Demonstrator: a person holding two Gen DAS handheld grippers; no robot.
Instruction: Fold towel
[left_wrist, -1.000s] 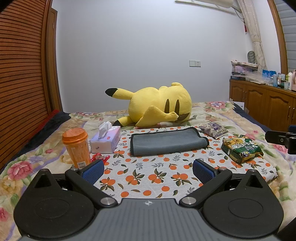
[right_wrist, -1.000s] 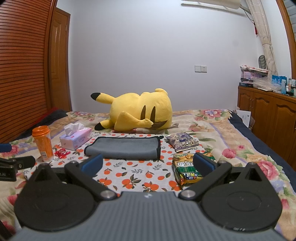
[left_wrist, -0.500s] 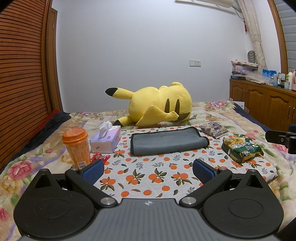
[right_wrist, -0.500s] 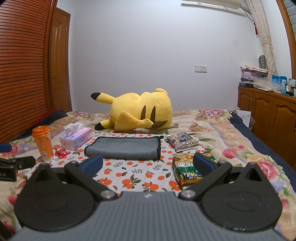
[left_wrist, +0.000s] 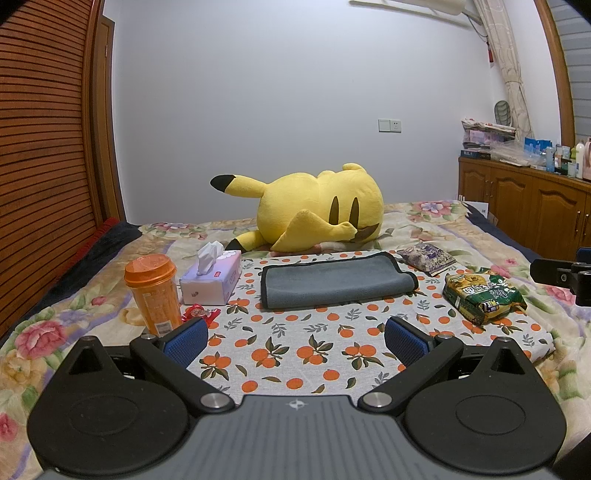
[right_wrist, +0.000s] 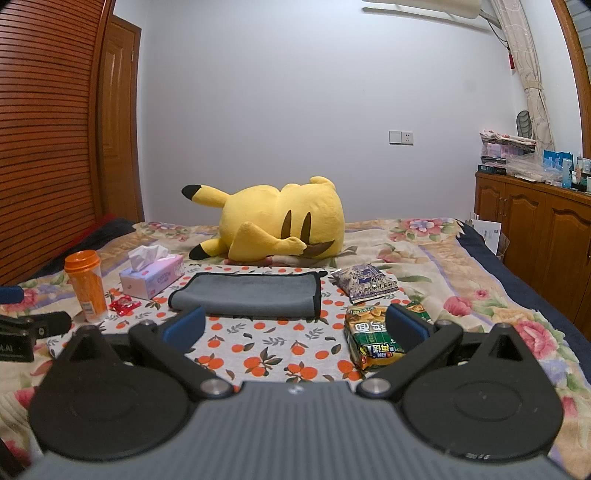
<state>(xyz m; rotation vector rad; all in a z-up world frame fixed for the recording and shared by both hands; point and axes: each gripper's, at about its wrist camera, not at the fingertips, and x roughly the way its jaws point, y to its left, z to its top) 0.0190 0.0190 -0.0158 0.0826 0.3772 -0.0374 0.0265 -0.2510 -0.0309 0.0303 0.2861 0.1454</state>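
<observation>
My right gripper (right_wrist: 295, 328) partly hides the green snack bag (right_wrist: 373, 339). The folded grey towel (left_wrist: 334, 282) lies on the orange-print cloth (left_wrist: 295, 350). My left gripper (left_wrist: 295, 338) and the right have jaws wide, empty. Nothing has moved since earlier.

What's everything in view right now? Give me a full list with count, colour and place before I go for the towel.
towel: 1, grey with dark edging, folded on the orange-print cloth, centre
orange-print cloth: 1, white with oranges, spread on the bed
plush toy: 1, yellow, lying behind the towel
tissue box: 1, pale purple, left of the towel
cup: 1, orange, lidded, far left
small wrapper: 1, red, beside the cup
snack bag: 1, purple, right of the towel
noodle packet: 1, green and yellow, nearer right
cabinet: 1, brown wood, right wall, cluttered top
left gripper: open, blue pads, short of the towel
right gripper: open, blue pads
</observation>
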